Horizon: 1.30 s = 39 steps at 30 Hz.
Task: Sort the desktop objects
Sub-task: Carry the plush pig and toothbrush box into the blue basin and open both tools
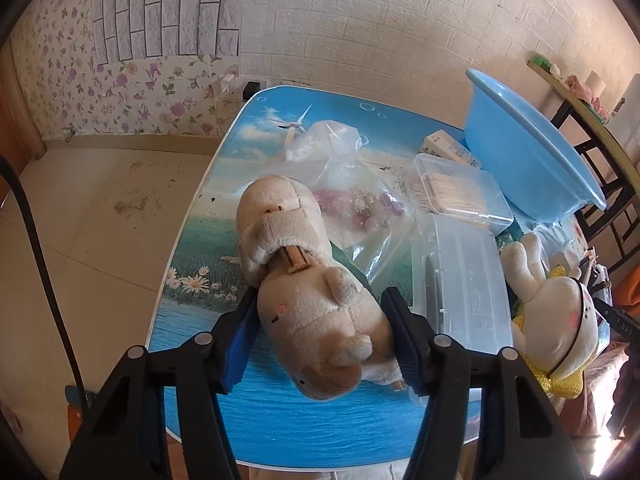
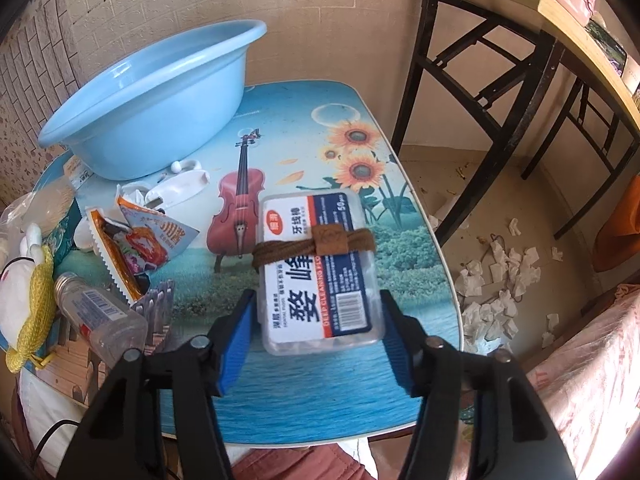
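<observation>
The tabletop, printed with a sea, a violin and sunflowers, carries every item shown. Largest upon it is the blue basin, standing at the far side near the brick-pattern wall, with a white charger just in front of it. In the left wrist view, a clear lidded box lies flat near the middle, with a second clear box of cotton swabs beyond it and touching the basin's foot. Clear plastic bags (one holding pink and white beads) lie to the left of these boxes.

The beige plush dog lies on its side at the near edge, head toward the camera. The left claw straddles its head, the blue pads pressing the fabric on both sides. A white plush rabbit in a yellow knit dress lies at the right, just beside the lidded box.

In the right wrist view, the dental floss box lies flat, with a brown cord bundle across its lid. The right claw brackets the box's near end; whether the pads already touch it cannot be told. To the left lie opened snack packets and a small clear bottle.
</observation>
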{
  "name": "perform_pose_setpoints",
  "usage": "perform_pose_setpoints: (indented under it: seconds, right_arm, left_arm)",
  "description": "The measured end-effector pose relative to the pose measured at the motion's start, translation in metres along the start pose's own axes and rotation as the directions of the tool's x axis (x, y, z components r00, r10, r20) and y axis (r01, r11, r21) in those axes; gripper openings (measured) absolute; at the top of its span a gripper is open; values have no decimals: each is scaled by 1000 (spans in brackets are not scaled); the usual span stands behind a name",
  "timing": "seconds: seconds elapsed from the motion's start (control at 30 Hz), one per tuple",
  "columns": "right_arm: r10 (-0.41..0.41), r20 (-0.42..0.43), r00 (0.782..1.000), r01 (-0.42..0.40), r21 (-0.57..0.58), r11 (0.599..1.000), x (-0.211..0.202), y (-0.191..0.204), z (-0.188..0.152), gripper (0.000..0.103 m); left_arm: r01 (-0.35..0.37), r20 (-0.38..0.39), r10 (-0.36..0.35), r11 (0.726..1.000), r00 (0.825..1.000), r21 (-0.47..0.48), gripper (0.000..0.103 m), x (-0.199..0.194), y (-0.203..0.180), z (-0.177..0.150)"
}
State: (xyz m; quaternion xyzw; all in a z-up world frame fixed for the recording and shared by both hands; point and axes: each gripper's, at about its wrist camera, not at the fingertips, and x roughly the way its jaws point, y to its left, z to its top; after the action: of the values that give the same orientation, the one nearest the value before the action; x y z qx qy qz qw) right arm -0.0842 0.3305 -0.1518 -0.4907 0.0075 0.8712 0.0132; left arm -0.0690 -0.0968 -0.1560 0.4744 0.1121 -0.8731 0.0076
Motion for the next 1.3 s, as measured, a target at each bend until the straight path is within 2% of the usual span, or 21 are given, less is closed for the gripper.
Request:
perform_pose_setpoints:
  seconds: [0.27, 0.4, 0.7, 0.97, 1.3]
  right_arm:
    - [38, 79, 996, -38, 1, 999, -19, 0, 8, 54]
    - [71, 139, 988, -70, -17, 997, -39, 5, 15, 54]
    - [148, 229, 962, -141, -45, 989, -75, 16, 26, 54]
    - [237, 294, 926, -214, -110, 971, -98, 38, 47, 54]
    - [308, 275, 911, -273, -159, 949, -69, 64, 77, 54]
  left_arm:
    - [-26, 83, 25, 1000, 996, 13, 53, -36, 2, 10]
    - [-18, 128, 13, 999, 992, 34, 53, -61, -7, 18]
    - [49, 151, -72, 988, 986, 147, 53, -86, -55, 27]
    - [111, 155, -153, 961, 976, 254, 53, -86, -112, 50]
    - [195, 77, -235, 918, 969, 345, 54, -43, -183, 85]
